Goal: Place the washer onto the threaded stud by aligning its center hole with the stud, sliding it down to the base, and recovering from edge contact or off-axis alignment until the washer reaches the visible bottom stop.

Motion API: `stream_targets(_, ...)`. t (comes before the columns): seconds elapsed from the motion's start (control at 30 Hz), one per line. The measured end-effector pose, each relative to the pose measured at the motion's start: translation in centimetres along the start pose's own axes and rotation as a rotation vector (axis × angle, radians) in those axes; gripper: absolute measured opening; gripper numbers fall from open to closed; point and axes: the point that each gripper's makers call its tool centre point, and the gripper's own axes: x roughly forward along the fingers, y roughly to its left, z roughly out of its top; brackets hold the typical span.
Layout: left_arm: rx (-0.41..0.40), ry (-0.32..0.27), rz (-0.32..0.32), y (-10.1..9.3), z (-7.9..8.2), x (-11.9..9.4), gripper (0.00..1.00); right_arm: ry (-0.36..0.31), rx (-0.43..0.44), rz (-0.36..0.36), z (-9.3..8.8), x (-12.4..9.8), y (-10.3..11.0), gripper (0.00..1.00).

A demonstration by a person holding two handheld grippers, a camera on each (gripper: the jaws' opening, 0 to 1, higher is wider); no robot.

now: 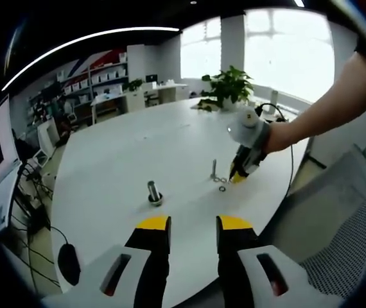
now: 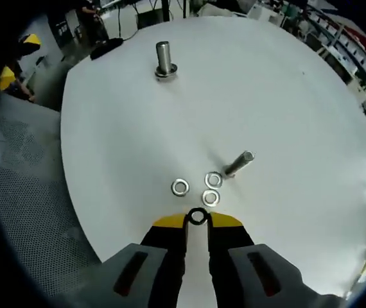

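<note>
Three loose washers lie flat on the white round surface, close together just ahead of the right gripper. A fourth washer, dark against the surface, is pinched between that gripper's yellow-tipped jaws, standing on edge so its hole faces the camera. Just beyond the loose ones stands a thin threaded stud, and well apart, farther across the surface, a thicker stud sits upright on its base. In the left gripper view the same thin stud rises beside the right gripper, with the thick stud nearer the left gripper, whose jaws are spread with nothing between them and hang over the near edge

Judging by its look, the held washer is a small metal ring: light, stiff, smooth and likely slippery, so a grip on the rim can let it twist or pop out. Holding it by one side of the rim, leaving the centre hole free, seems the sensible hold. It would probably need tipping flat over the stud top before release, since an edge caught on the threads may cock it. It has not yet reached any stud
</note>
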Motion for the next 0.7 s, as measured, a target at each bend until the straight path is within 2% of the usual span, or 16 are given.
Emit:
stream_targets(0.37, -0.006, -0.004, -0.001, 0.1, 0.1, 0.0, 0.26, -0.096, 0.000, -0.030, 3.5, -2.8, -2.1, 0.14)
stream_targets(0.57, -0.006, -0.005, 0.000, 0.1, 0.1, 0.0, 0.26, -0.097, -0.047, -0.030, 4.7, -3.1, -2.2, 0.14)
stream_targets(0.7, -0.007, -0.006, 0.003, 0.1, 0.1, -0.1, 0.26, -0.109, -0.042, -0.035, 5.4, -3.1, -2.5, 0.14)
